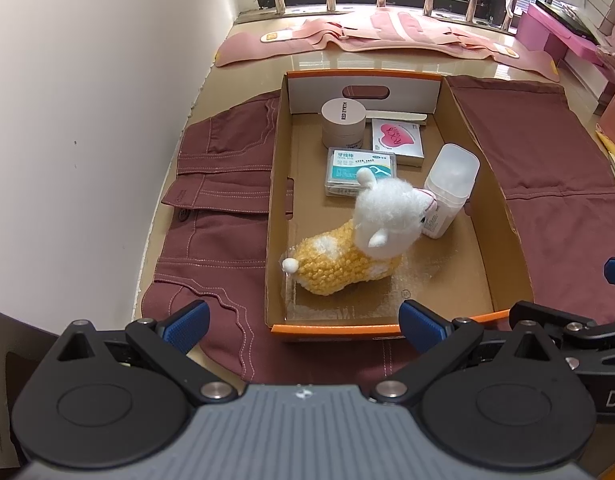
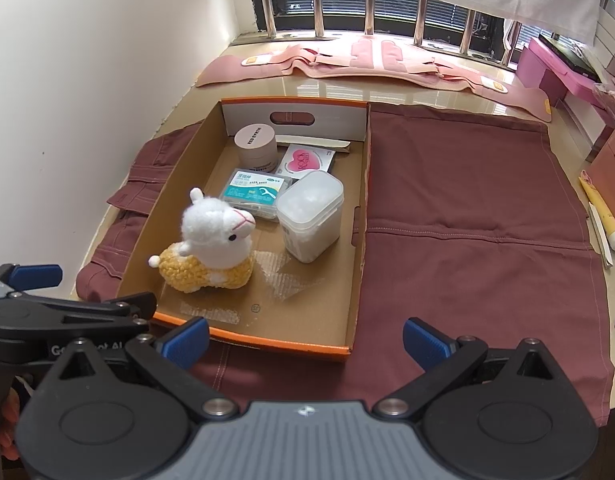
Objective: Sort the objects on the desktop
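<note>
Left wrist view: As both tools hang back from the cardboard box (image 1: pixel 387 208), nothing is in hand.
Left gripper (image 1: pixel 303 320): jaws wide, empty, just short of the box's near orange rim.
Stuffed toy (image 1: pixel 359 236): lies in the near half of the box; looks soft and light, will squash, so pinching the yellow body across its middle seems safest.
Clear tub (image 1: pixel 449 188): leans by the toy's head; likely light, smooth and slippery plastic.
Floss box (image 1: pixel 359 170), round jar (image 1: pixel 344 124), pink-heart box (image 1: pixel 397 140): at the far end, stiff, best taken by their sides.

Right wrist view: same box (image 2: pixel 359 216), seen from its right.
Right gripper (image 2: pixel 305 338): jaws wide, empty, over the maroon cloth (image 2: pixel 467 208).
Surface: glossy tabletop (image 2: pixel 347 90) under cloth that may slide or bunch.
Room: white wall left, barred window (image 2: pixel 387 12) behind, pink pads on the sill.
</note>
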`<state>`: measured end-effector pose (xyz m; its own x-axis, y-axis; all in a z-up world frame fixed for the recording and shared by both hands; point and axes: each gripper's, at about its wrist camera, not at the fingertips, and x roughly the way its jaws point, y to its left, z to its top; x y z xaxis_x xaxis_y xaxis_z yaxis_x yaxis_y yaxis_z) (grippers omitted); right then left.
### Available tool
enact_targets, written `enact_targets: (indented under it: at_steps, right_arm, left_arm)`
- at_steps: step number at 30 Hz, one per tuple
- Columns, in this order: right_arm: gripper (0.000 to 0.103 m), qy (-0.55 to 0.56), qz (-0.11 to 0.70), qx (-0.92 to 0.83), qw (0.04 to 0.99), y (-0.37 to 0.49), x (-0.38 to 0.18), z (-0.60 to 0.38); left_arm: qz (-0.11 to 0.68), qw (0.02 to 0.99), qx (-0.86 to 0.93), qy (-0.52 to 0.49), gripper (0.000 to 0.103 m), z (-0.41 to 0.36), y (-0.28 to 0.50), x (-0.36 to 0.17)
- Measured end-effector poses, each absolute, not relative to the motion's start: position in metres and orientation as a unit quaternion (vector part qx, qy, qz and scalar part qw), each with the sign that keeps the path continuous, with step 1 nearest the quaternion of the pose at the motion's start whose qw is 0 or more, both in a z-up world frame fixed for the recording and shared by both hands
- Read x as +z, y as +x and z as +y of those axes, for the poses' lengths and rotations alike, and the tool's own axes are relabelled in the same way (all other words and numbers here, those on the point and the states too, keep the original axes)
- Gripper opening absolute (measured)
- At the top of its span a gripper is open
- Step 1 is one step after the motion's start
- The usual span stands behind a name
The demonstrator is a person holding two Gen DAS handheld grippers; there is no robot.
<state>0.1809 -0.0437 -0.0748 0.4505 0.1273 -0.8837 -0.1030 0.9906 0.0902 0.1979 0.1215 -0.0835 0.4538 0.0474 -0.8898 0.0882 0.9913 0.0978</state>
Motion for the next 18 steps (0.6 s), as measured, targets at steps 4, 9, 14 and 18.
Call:
enact_targets:
  at_steps: [4, 9, 14, 18]
  right_arm:
    - [0.103, 0.011, 0.52, 0.068, 0.852, 0.1805, -0.075, -0.0434]
    - [0.103, 0.01, 0.52, 0.069, 0.852, 0.1795, -0.0751, -0.0425]
    - [0.103, 0.01, 0.519, 0.07, 0.852, 0.1787, -0.0749, -0.0416]
    - [0.103, 0.01, 0.519, 0.07, 0.852, 0.1785, -0.0747, -0.0412]
  left_arm:
    - [0.522, 0.85, -0.012, 0.066, 0.103, 0.1217, 0.1974, -0.0834]
    - [0.524, 0.849, -0.012, 0.066, 0.103, 0.1228, 0.1963, -0.0836]
    - [0.524, 0.849, -0.012, 0.063, 0.103, 0.1239, 0.1951, -0.0837]
    - [0.524, 0.85, -0.012, 0.062, 0.103, 0.1249, 0.1941, -0.0838]
